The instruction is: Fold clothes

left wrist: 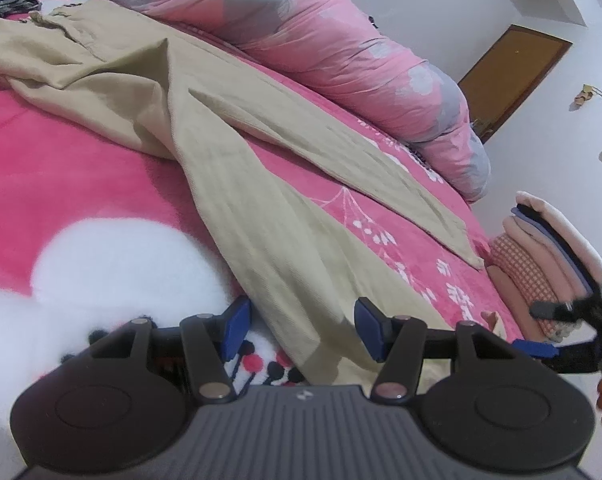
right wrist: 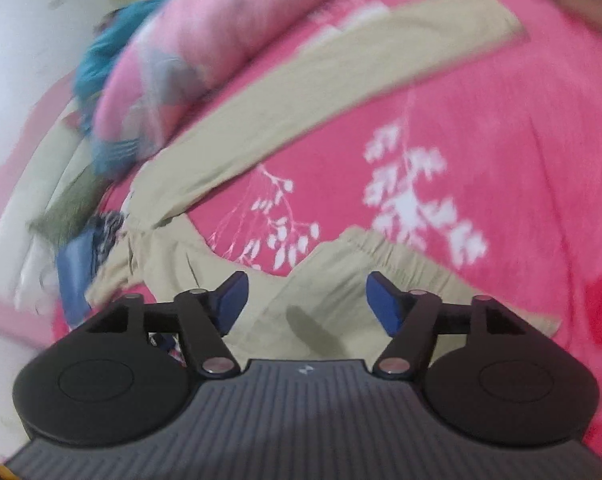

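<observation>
One beige trousers (left wrist: 229, 148), two legs toward 4 o'clock; one folded stack (left wrist: 549, 264). Left gripper (left wrist: 301, 330), right gripper (right wrist: 304, 302): jaws released, empty.

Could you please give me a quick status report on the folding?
Left gripper open over a trouser leg. Right gripper open, nothing gripped. Beige trousers spread unfolded on the pink blanket. Nothing in the way.

A pink floral bedspread (left wrist: 81, 168) lies before white walls (left wrist: 441, 12) and a brown door (left wrist: 513, 76).
</observation>
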Available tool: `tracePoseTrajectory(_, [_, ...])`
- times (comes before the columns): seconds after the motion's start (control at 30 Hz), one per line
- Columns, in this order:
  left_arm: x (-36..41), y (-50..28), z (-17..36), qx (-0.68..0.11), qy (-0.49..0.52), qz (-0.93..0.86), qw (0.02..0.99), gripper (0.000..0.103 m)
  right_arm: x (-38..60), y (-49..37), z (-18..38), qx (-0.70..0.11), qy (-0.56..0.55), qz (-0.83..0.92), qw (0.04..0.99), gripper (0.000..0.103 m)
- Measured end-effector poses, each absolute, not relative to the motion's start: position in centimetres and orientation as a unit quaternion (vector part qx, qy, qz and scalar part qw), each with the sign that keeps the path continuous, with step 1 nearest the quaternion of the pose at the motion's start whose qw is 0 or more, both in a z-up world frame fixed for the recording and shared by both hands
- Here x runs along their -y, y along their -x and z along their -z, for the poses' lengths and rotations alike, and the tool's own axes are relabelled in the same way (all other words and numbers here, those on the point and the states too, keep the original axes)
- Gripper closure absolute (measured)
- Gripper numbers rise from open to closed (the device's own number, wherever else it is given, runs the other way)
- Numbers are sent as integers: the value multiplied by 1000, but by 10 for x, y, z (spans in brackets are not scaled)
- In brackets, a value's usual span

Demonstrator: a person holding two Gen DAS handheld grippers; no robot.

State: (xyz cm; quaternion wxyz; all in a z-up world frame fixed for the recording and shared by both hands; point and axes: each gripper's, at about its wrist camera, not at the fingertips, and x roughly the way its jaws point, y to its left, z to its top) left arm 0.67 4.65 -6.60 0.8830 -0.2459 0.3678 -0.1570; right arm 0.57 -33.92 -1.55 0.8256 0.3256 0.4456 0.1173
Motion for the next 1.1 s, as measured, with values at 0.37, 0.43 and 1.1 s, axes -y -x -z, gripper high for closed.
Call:
tracePoseTrajectory(0.37, [-56,-2,73,-352,251,192,881,45,290,-72,22,-569,-242,-31,785,26])
tracePoseTrajectory(0.43, [-58,-3,74,-349,253,199,880,45,283,-82,29,-594,-219,-22,774,26])
tracePoseTrajectory(1.1, [-65,-23,61,-359,290,181,869,92,322,-42,-45,-350,-270,-78,894,100])
